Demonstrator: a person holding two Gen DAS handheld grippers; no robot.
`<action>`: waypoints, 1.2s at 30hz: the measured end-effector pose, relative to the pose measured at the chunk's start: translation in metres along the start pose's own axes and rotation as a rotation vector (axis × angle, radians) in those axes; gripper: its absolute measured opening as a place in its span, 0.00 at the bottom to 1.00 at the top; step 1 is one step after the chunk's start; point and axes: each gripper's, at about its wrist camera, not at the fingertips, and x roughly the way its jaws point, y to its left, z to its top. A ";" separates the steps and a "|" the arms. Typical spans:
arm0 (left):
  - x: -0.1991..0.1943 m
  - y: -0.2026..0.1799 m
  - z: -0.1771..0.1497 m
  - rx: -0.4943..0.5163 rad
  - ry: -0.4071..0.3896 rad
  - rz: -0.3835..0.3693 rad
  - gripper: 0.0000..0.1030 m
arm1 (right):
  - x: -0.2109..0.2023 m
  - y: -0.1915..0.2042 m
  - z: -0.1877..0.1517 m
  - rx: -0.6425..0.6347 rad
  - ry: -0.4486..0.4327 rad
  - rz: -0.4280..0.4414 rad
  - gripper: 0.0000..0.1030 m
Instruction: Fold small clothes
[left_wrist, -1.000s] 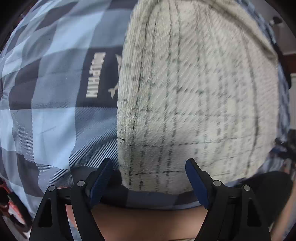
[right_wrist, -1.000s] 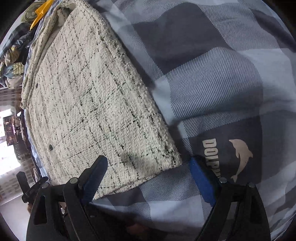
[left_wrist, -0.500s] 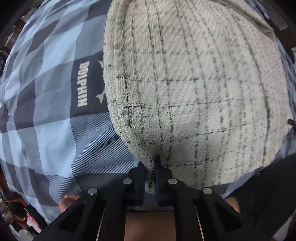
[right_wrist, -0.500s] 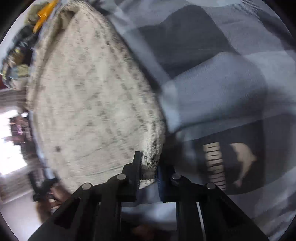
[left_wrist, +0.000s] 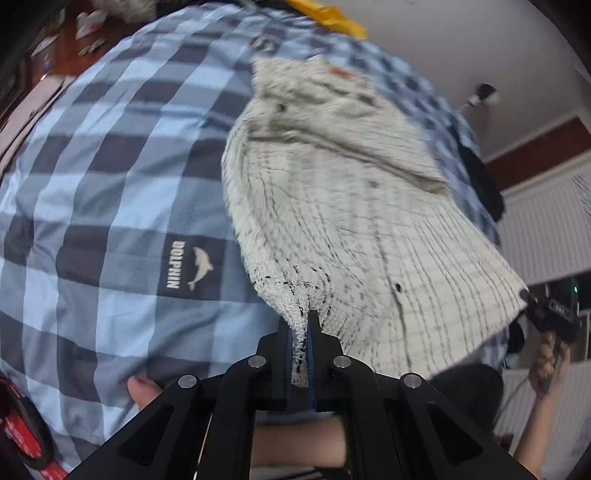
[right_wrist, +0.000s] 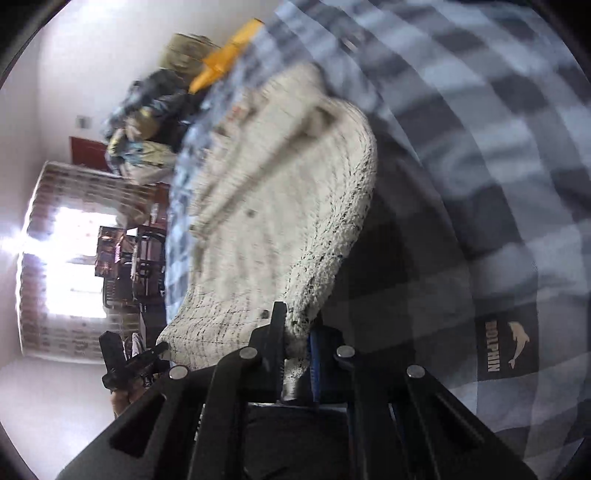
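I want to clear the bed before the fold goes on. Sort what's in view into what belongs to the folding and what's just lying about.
Part of the job:
- cream knit garment, near edge lifted
- left tool, shut on one corner
- right tool, shut on the other corner
- checked bedspread, the folding surface

Lying about:
- yellow item at the far edge
- heap of clothes beyond the bed

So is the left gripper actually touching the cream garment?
Touching. The left wrist view shows the left gripper with both fingers closed on a pinched corner of the cream garment.

Both wrist cameras look closely along their jaws, sharing the garment (left_wrist: 332, 206).
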 end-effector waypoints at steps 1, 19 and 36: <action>-0.008 0.001 -0.006 0.017 -0.004 0.003 0.06 | -0.007 0.011 -0.003 -0.028 -0.016 0.000 0.07; -0.042 0.039 -0.046 0.053 0.004 0.167 0.00 | -0.007 -0.028 -0.009 -0.032 -0.021 -0.116 0.05; 0.107 0.084 -0.054 -0.101 0.307 0.216 0.01 | 0.022 -0.151 -0.020 0.201 0.128 -0.403 0.49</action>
